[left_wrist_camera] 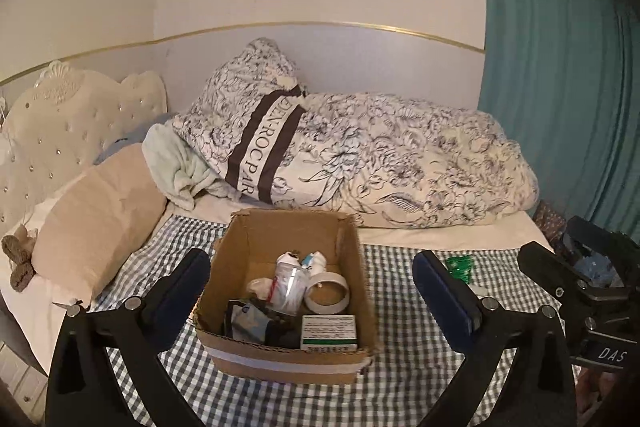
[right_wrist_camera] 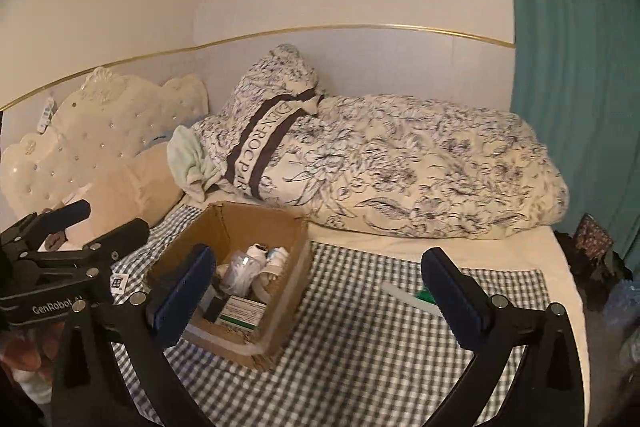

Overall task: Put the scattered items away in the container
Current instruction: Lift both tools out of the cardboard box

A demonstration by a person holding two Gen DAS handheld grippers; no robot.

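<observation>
Cardboard box sits open on the checked cloth over the bed, framed in the left wrist view between the left gripper, whose jaws stand wide apart with nothing clamped. Inside lie a tape roll, a white and green carton, a clear wrapped bundle and some dark items near the front wall that are hard to make out. A green object on the cloth is partly hidden by the near finger, and the right gripper is cut off at the edge. In the right wrist view the right gripper is likewise spread and empty; its left finger covers part of the box, and a pale strip, perhaps a ruler, runs behind the right finger.
</observation>
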